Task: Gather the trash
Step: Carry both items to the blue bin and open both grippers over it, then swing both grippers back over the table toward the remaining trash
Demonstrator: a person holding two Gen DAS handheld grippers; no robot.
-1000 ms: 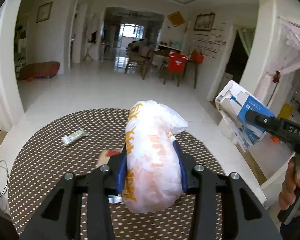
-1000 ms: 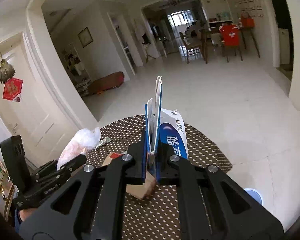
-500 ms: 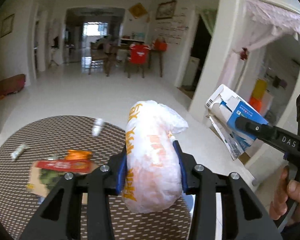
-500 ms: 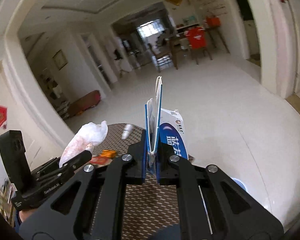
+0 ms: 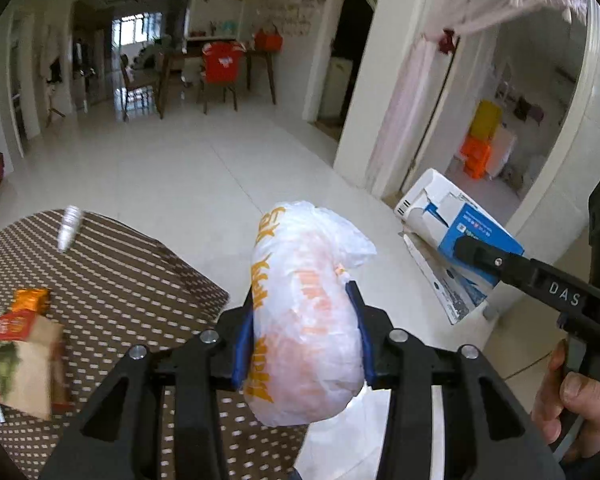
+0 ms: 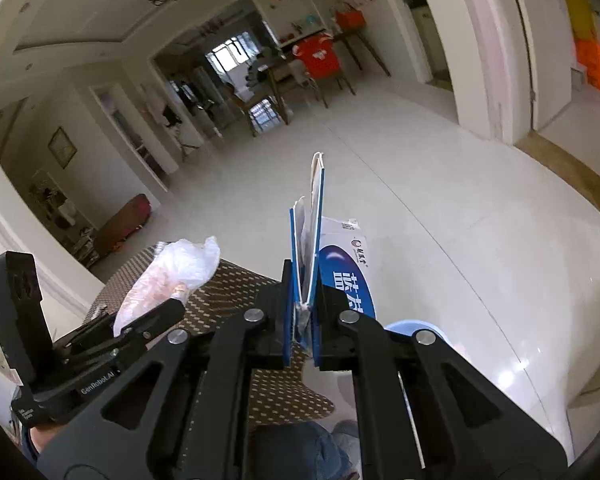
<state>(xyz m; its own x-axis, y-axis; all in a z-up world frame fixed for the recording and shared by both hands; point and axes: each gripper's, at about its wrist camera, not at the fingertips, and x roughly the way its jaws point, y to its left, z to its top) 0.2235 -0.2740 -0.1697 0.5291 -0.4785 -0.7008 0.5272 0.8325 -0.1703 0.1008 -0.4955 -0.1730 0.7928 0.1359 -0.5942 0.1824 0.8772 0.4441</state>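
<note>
My left gripper is shut on a crumpled white plastic bag with orange print, held past the right edge of the round table. The bag also shows in the right wrist view. My right gripper is shut on a flattened blue and white carton, seen from the left wrist view to the right. A pale blue bin rim shows just below the right gripper's fingers.
On the brown dotted tablecloth lie a brown paper packet with red and green print, an orange wrapper and a small silver wrapper. White tiled floor lies beyond, with a pillar and dining chairs far off.
Both grippers have swung to the right with their loads, from above the table to past its right edge. The blue bin has come into view under the right gripper.
</note>
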